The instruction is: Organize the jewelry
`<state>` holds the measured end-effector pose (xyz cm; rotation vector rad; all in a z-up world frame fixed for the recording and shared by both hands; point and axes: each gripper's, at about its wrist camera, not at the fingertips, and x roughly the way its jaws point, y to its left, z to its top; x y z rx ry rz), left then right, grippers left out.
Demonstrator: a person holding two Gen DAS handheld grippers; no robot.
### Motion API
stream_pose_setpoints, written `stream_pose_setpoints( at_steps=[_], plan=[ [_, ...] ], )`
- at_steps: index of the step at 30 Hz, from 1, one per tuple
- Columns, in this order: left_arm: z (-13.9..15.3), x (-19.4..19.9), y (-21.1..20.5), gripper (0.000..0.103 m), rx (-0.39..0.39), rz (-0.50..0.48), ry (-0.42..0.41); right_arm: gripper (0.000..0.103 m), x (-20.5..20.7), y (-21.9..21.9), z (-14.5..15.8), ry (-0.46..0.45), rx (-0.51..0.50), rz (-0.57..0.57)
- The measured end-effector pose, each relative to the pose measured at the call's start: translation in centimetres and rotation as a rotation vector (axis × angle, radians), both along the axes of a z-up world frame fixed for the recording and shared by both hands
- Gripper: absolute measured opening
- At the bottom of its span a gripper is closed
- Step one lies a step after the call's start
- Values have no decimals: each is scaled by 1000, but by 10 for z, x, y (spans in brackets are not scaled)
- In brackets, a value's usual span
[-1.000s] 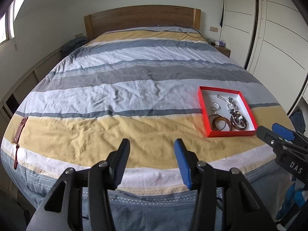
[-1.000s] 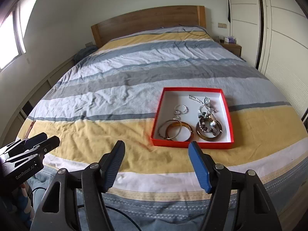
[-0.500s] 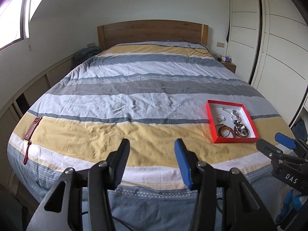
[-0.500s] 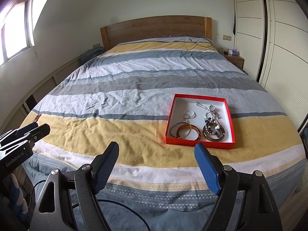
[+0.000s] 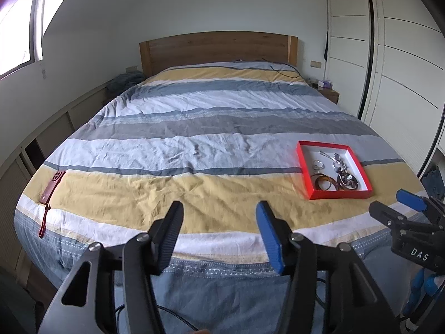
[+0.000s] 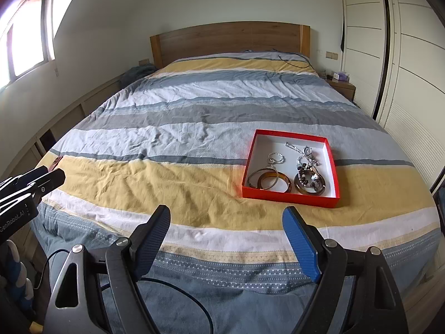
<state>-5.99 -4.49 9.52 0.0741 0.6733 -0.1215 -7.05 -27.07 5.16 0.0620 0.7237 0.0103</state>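
- bedspread (image 5: 194, 144) in stripes is filling both views, one red tray (image 6: 289, 194) lying on its yellow band.
- left view alone is showing one dark red phone case (image 5: 51, 188) at the bed's left edge.
- right view is showing the bangles (image 6: 268, 181) clearly: about three, beside one beaded tangle (image 6: 308, 172).
- left gripper (image 5: 219, 214) and right gripper (image 6: 226, 220) are hovering spread wide, gripping nothing, off the bed's foot.

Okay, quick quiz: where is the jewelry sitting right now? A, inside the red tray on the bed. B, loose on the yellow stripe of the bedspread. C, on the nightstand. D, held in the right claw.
A: the bangles and chains lie inside the red tray on the bed, while the right claw and left claw are both open and empty.
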Motion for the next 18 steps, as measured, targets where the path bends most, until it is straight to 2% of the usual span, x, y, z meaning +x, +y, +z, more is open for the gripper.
stream_pose_setpoints(
  at_steps=[18],
  plan=[
    [-5,-6,6,54,-8,8,4,83,-10,-15,-12,17,13,-27]
  ],
)
